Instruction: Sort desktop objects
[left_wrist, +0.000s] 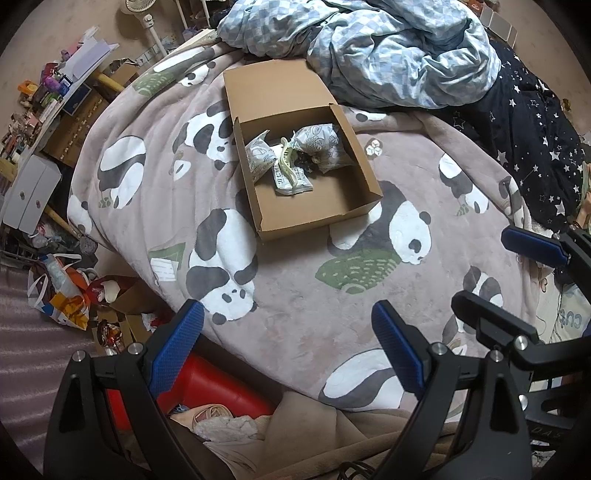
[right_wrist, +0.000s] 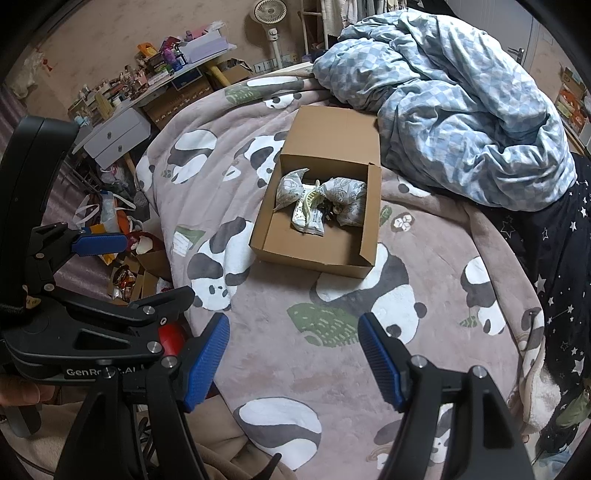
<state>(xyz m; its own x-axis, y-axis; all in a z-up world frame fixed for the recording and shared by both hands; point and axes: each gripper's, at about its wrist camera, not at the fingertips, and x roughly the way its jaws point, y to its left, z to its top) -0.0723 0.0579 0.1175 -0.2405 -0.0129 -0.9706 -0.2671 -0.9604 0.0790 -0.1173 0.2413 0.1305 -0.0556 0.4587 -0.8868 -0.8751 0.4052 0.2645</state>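
An open brown cardboard box (left_wrist: 314, 218) (right_wrist: 310, 262) lies on the panda blanket (left_wrist: 295, 288) (right_wrist: 280, 295), its lid flap folded back. Inside, at the far end, are two patterned grey-white pouches (left_wrist: 317, 146) (right_wrist: 347, 194), a white printed packet (left_wrist: 290, 181) (right_wrist: 308, 219) and a small dark item. My left gripper (left_wrist: 288, 347) (right_wrist: 155, 267) hovers open over the blanket's near edge, short of the box. Beside it on the right, my right gripper (right_wrist: 293, 363) (left_wrist: 484, 266) is also open, with nothing between its blue pads.
A crumpled blue checked duvet (left_wrist: 388, 48) (right_wrist: 461, 110) lies right behind the box. A dark starry cloth (left_wrist: 535, 140) (right_wrist: 554, 240) covers the bed's right side. Off the bed's left are a cluttered desk (right_wrist: 147, 85), a fan (right_wrist: 269, 14), bags on the floor (left_wrist: 62, 291) and a red object (left_wrist: 214, 387).
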